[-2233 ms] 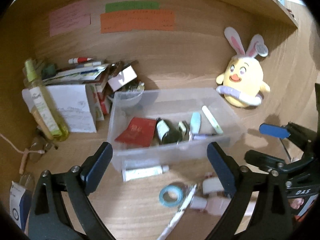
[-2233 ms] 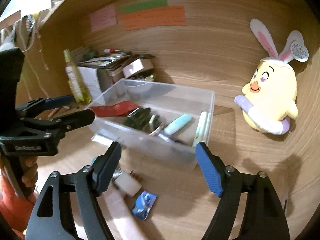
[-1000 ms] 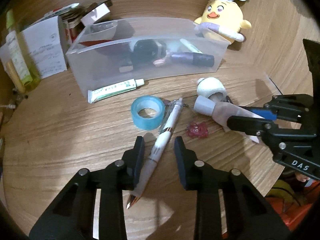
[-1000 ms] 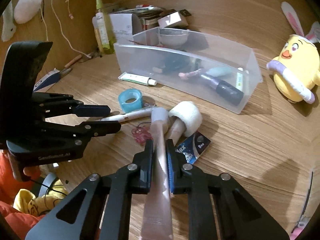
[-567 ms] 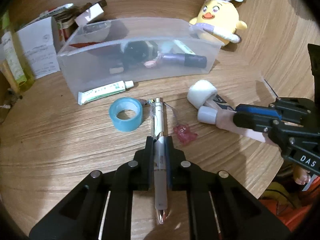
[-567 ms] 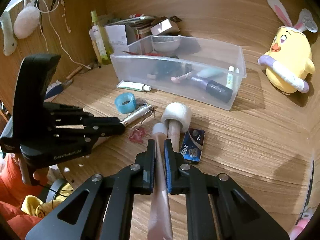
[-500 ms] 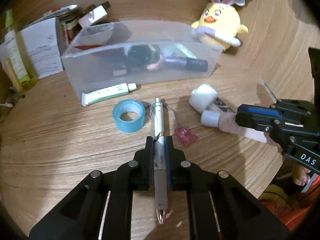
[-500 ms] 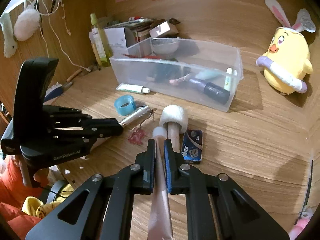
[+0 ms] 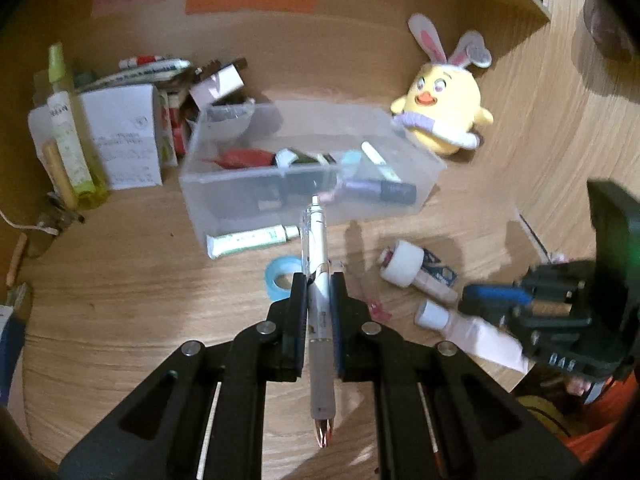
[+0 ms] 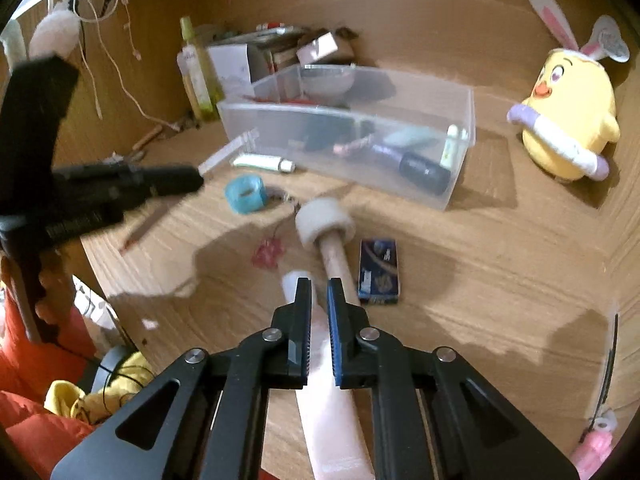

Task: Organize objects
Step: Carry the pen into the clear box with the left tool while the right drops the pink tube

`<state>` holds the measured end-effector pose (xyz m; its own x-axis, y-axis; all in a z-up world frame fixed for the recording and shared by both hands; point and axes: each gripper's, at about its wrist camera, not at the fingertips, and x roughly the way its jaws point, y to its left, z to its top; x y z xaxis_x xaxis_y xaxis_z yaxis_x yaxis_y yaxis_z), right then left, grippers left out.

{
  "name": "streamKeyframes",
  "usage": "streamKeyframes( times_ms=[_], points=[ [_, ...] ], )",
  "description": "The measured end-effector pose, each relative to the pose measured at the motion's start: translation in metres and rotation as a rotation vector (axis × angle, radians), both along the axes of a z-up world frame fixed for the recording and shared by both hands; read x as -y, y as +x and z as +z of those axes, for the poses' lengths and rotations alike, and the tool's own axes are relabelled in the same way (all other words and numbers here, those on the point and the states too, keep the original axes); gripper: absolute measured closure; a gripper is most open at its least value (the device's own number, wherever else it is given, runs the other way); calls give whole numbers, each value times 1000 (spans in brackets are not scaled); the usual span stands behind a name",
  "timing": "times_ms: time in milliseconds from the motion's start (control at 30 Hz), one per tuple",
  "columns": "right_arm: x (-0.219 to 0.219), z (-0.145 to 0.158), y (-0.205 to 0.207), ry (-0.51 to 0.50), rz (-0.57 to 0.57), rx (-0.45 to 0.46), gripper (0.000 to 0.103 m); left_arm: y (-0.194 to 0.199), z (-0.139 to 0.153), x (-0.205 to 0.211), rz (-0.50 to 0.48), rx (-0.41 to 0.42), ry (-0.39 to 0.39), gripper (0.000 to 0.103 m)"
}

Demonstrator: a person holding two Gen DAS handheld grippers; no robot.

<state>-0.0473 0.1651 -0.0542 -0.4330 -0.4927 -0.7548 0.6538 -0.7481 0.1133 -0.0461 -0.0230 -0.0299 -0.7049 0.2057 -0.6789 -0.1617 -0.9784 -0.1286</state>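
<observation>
Left wrist view: we see the wooden desk (image 9: 120,300) bearing a clear plastic bin (image 9: 304,188) of small items. Our left gripper (image 9: 319,292) is clamped on a white pen (image 9: 316,256) with a translucent barrel and coppery tip, now lifted clear of the desk before the bin; a second ago it lay flat between parted jaws. Our right gripper (image 10: 319,300) pinches a pale pink tube (image 10: 332,408) with a white cap, as before. A blue tape roll (image 9: 280,276) lies just beside the pen.
</observation>
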Motion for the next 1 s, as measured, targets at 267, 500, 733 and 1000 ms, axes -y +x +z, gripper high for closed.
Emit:
streamKeyframes(
  times_ms=[267, 500, 733, 1000],
  points=[
    [11, -10, 4, 48, 47, 12, 76, -6, 26, 9, 25, -71, 15, 93],
    [29, -25, -4, 116, 64, 8, 76, -32, 42, 16, 48, -88, 22, 93],
    [29, -20, -11, 69, 47, 12, 81, -65, 54, 22, 54, -79, 40, 93],
    [20, 27, -26, -15, -8, -86, 81, -104, 56, 18, 42, -30, 42, 93]
  ],
)
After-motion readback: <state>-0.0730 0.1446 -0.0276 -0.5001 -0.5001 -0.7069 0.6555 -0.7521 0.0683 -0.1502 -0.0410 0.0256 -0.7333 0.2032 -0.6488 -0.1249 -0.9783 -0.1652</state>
